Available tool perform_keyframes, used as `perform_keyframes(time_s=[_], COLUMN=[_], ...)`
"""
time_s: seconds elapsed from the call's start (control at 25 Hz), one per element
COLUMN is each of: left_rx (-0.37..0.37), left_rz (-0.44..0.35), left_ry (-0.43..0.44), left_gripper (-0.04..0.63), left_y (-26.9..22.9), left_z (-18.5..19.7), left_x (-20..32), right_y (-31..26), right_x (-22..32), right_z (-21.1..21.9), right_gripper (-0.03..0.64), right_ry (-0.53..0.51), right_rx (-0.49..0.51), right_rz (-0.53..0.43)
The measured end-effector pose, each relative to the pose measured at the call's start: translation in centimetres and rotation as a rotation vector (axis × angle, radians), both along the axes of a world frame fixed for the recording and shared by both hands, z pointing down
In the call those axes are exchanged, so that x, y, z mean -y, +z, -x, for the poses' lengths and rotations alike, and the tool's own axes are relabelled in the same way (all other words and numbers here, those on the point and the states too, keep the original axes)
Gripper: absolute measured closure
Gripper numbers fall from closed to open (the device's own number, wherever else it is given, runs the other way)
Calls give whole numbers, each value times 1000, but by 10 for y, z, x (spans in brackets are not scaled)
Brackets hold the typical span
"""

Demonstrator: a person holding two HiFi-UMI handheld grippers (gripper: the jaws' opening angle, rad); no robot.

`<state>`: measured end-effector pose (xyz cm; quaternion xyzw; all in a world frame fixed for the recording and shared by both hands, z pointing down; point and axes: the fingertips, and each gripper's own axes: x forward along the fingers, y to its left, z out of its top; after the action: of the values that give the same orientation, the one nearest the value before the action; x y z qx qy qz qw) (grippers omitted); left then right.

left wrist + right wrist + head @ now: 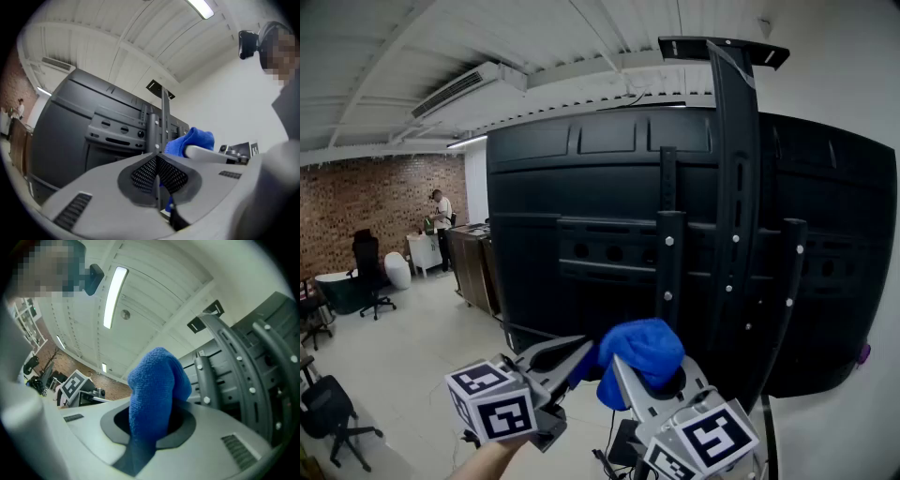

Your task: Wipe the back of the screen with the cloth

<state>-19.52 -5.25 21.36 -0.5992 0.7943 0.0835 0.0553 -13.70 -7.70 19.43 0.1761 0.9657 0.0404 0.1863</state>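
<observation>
Far left in the head view: brick wall (356,202), black office chair (370,267) on the pale floor (412,347), and a person (441,208) standing well back beside a dark cabinet (473,267). Overhead, an air-conditioning unit (455,89) fixed under the white ceiling (581,37).

Low and left of centre: left hand-held gripper (579,354) (157,176), with its marker cube (497,401) nearest the camera. Fully closed, mesh pads (144,172) pressed flat together, nothing caught between them. Angled up toward the lower back of the screen, tips just beside the cloth.

Next along: blue cloth (642,349) (157,380), bunched into a rounded wad. Clamped in the right hand-held gripper (647,375) (154,425), jaws closed onto the fabric. Rises from between the jaws as a tall fold in the right gripper view, with a darker tail hanging down toward the camera. Below it, a second marker cube at the bottom edge of the head view.

Held up in front of the lower middle of the screen (572,206) (70,136), a black ribbed back panel filling centre and right. Cannot tell whether fabric and panel touch.

Further right: tall black mount upright (734,187) running up past the top edge of the screen, dotted with silver screws, with a shorter bracket (668,253) to its left. At the far right, plain white wall (853,56)
</observation>
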Motion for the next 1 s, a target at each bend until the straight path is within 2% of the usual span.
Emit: perform_keyframes(time_s=[0.28, 0.44, 0.6, 0.72, 0.8, 1.0], left_rx=[127, 91, 57, 107, 142, 225], left_rz=[12, 1, -6, -7, -14, 1], left_ry=[-177, -247, -274, -300, -284, -274], left_gripper=[589, 589, 589, 589, 589, 589], left_y=[-53, -76, -97, -120, -135, -168], left_z=[58, 106, 165, 213, 246, 320], left_x=[-41, -70, -99, -120, -131, -164], right_y=[-79, -108, -138, -165, -185, -238], right_x=[-41, -71, -101, -127, -143, -174], right_z=[69, 120, 175, 228, 270, 367], right_gripper=[561, 561, 561, 561, 562, 563], right_ry=[-140, -218, -224, -241, -229, -124], right_rx=[81, 58, 74, 80, 87, 96], right_rz=[-61, -54, -68, -58, -67, -119])
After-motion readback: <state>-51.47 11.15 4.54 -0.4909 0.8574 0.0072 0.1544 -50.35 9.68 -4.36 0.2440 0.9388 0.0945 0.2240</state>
